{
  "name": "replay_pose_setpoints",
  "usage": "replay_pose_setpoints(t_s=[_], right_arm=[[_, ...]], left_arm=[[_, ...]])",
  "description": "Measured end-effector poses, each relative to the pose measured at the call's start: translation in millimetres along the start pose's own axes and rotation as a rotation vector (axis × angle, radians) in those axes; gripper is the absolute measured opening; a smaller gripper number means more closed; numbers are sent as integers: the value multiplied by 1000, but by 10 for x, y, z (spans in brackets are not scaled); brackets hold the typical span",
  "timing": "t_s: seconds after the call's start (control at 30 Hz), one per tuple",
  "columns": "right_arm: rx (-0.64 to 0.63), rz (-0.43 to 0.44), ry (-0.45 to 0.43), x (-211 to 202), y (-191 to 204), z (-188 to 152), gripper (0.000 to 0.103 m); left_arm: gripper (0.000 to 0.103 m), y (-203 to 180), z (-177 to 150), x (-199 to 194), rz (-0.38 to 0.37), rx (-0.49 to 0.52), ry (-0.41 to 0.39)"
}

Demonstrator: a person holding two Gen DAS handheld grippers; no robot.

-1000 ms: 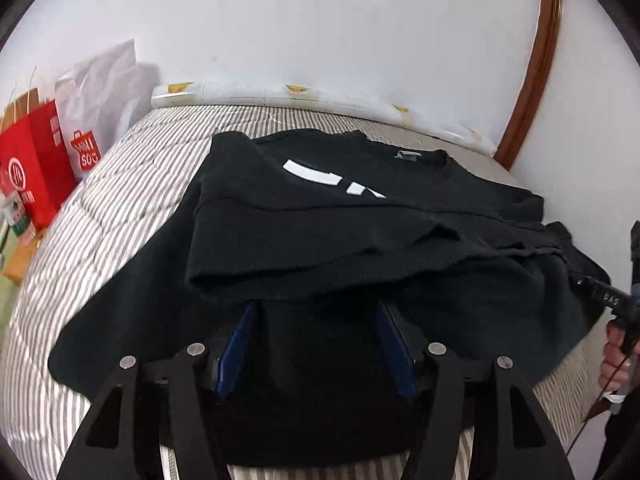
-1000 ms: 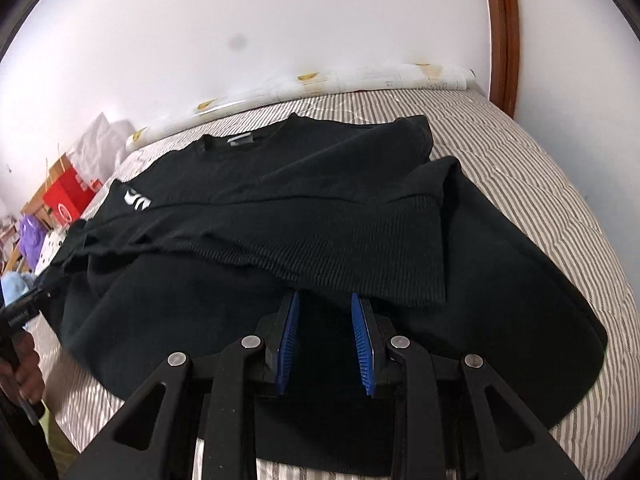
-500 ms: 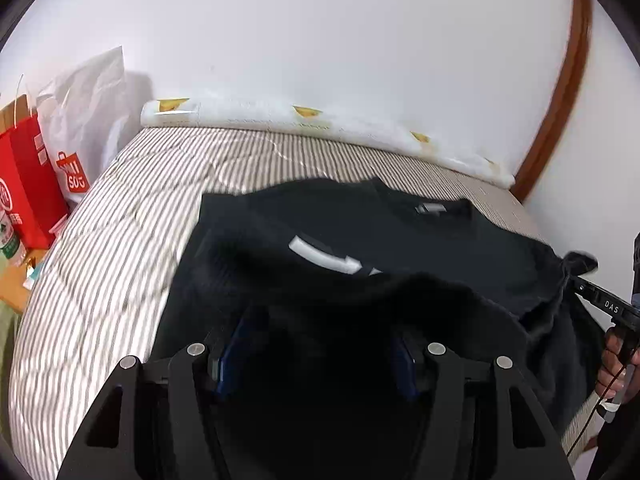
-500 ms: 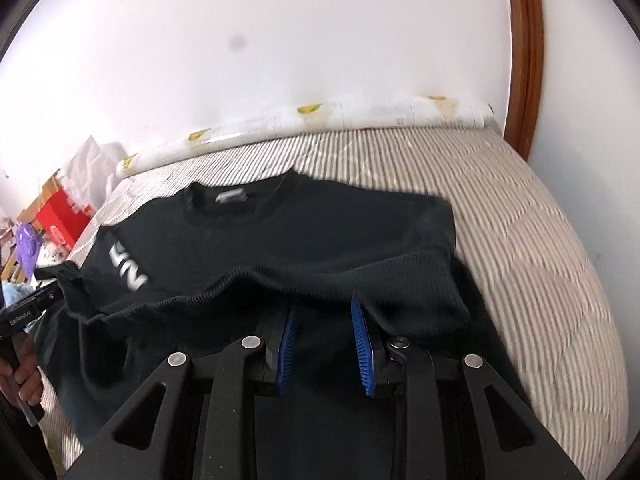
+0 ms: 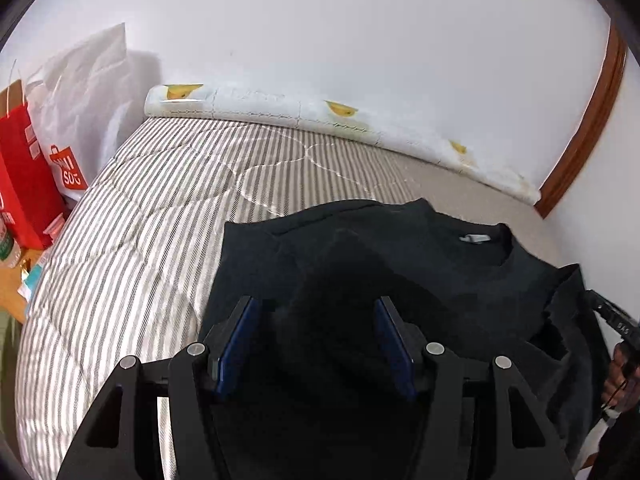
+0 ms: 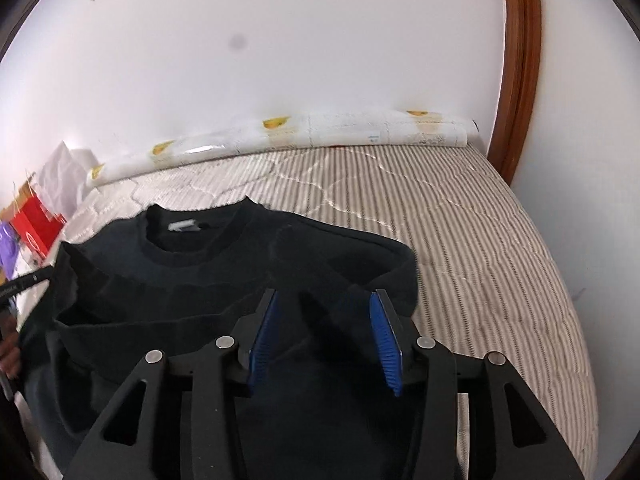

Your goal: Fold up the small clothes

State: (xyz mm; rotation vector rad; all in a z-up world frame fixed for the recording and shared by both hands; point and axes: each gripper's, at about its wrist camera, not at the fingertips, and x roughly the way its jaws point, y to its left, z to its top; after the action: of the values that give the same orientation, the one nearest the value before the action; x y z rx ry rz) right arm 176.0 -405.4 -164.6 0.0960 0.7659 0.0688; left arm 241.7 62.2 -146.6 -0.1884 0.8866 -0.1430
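1. The bed (image 5: 132,240), under a grey-and-white striped quilted cover, fills both views and runs to a white wall at its far edge.
2. The black sweater (image 6: 224,280) lies on the near part of the bed, its bottom folded up over the body; the round collar with a pale label faces the far wall.
3. A long roll of white sheet with yellow prints (image 6: 288,136) lies along the far edge of the bed, against the wall.
4. A white shopping bag (image 5: 88,92) and a red paper bag (image 5: 24,176) stand beside the bed on the far left.
5. The left claw (image 5: 316,320) hangs over the sweater's left side; its jaws stand apart with dark cloth bunched between them, and whether the pads press on it I cannot tell.
6. The right claw (image 6: 324,316) sits over the sweater's right side; its jaws have just been opening and now stand wide, the blue pads clear of the cloth that lies below and between them.
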Motion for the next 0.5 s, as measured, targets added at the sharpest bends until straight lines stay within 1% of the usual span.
replay_pose_setpoints(t_s=[0.07,0.2,0.3,0.37,0.4,0.43,0.47,0.5], right_arm=[[-8,-12,10,50,-20,16,47],[-26,2,27,185,-10,94,48],[-41,11,46,329,25,157,49],[-42,22,65,435,42,192,48],[-48,26,70,483,60,209,44],[-61,20,65,498,88,216,31],[-77,16,60,505,114,226,23],[-97,36,58,507,139,247,20]], left_arm=[[56,-9,56,73,-2,17,10],[54,-92,128,192,-20,70,33],[43,-167,172,287,-5,105,49],[27,-189,189,324,-3,112,59],[21,-199,198,337,-9,118,63],[10,-203,203,340,-10,122,61],[8,-192,221,323,-6,123,47],[7,-168,238,288,-20,118,29]])
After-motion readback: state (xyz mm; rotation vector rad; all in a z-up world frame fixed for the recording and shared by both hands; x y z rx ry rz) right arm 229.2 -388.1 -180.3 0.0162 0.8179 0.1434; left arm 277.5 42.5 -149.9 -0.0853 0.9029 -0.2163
